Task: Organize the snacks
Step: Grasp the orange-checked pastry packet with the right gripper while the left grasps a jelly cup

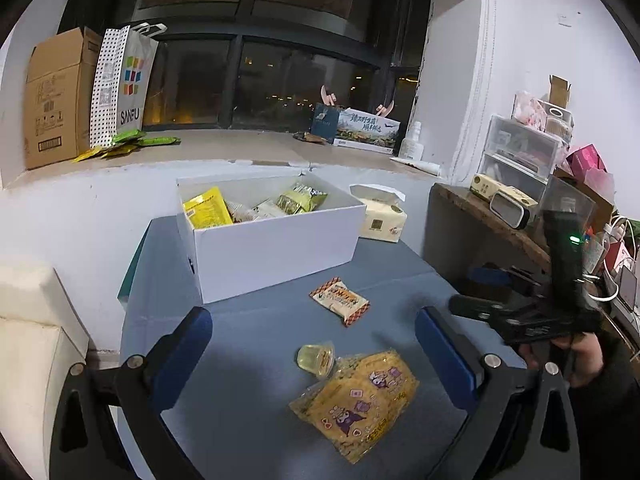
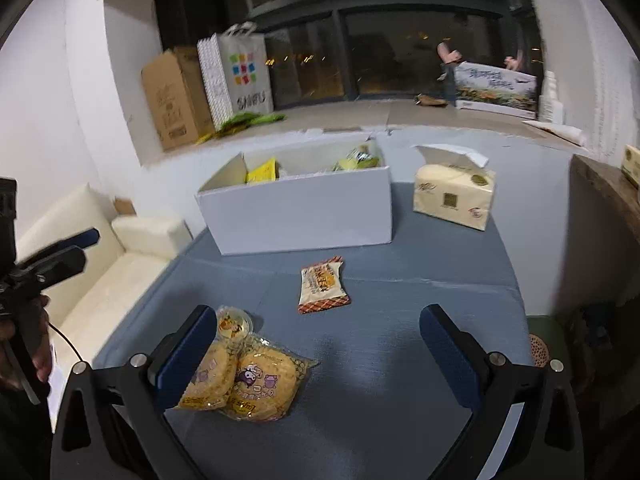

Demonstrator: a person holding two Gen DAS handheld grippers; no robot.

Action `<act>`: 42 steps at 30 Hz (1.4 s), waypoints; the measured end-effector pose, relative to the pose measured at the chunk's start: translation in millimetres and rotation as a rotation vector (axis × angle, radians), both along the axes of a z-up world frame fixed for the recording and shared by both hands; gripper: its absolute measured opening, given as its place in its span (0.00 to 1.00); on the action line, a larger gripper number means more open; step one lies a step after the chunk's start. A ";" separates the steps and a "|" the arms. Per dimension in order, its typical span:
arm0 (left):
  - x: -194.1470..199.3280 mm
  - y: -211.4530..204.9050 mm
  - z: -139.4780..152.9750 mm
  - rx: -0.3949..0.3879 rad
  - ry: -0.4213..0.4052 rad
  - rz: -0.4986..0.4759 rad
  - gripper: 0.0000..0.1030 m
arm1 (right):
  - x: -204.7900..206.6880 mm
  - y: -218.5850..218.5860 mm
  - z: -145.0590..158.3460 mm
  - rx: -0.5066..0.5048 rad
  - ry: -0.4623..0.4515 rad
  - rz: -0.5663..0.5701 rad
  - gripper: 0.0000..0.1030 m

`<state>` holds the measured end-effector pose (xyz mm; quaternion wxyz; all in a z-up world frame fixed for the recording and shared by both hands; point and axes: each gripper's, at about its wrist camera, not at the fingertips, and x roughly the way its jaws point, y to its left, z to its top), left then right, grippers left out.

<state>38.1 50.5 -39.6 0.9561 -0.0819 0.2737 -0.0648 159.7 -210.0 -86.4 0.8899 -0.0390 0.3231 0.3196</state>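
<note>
- The left wrist view is taking in a cluttered side shelf (image 1: 520,216) to the right of the white box (image 1: 272,256), stacked with clear drawers (image 1: 520,152) and pink packages; the right wrist view is showing almost none of that.
- The right wrist view is showing a cream sofa (image 2: 120,256) to the left of the white box (image 2: 304,216); in the other view only a corner of it is peeking in.
- The white box is sitting open at the far side of the blue worktop (image 1: 256,352), holding a yellow packet (image 1: 206,208) at its left end, a green packet (image 1: 300,198) at its right end and paler packets between them.
- A tissue pack (image 2: 454,190) is standing just right of the box.
- In front of the box, an orange-edged snack packet (image 1: 340,300) is lying flat on the worktop, apart from the box wall.
- Nearer than that, a small jelly cup (image 1: 316,358) is touching a yellow biscuit bag (image 1: 358,400).
- The left claw (image 1: 314,356) is hanging spread wide, gripping nothing, with the cup and bag lying between its blue pads.
- The right claw (image 2: 312,360) is also spread wide and empty; its left pad is overlapping the bag's edge in view, though I cannot tell whether it is touching.
- On the windowsill behind the box, a cardboard carton (image 1: 56,100) and a shopping bag (image 1: 124,84) are standing side by side.
</note>
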 end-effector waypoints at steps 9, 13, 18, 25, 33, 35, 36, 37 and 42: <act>2.2 2.8 -20.9 0.013 0.060 -0.001 1.00 | 67.5 70.2 -44.2 -0.193 0.072 0.088 1.00; 4.2 9.3 -30.8 0.016 0.093 0.011 1.00 | 96.4 100.0 -73.4 -0.278 0.112 0.133 1.00; 8.0 15.8 -45.4 -0.005 0.135 0.029 1.00 | 123.0 118.0 -103.8 -0.335 0.172 0.142 0.66; 14.2 9.8 -58.2 0.002 0.169 -0.002 1.00 | 110.4 109.4 -95.5 -0.304 0.143 0.167 0.49; 39.5 -9.5 -71.2 -0.016 0.227 -0.110 1.00 | 64.0 53.6 -34.2 -0.061 0.068 0.126 0.48; 52.2 -15.2 -77.7 -0.017 0.255 -0.117 1.00 | 44.5 34.2 -16.7 -0.004 0.028 0.115 0.48; 57.1 -17.9 -80.2 -0.017 0.263 -0.132 1.00 | 37.9 28.9 -10.8 0.016 0.013 0.105 0.48; 62.9 -20.6 -82.7 -0.016 0.271 -0.146 1.00 | 32.3 21.6 -6.8 0.037 0.001 0.099 0.48; 97.2 -22.1 -99.7 0.009 0.322 -0.152 1.00 | -6.8 -10.0 13.8 0.119 -0.053 0.086 0.48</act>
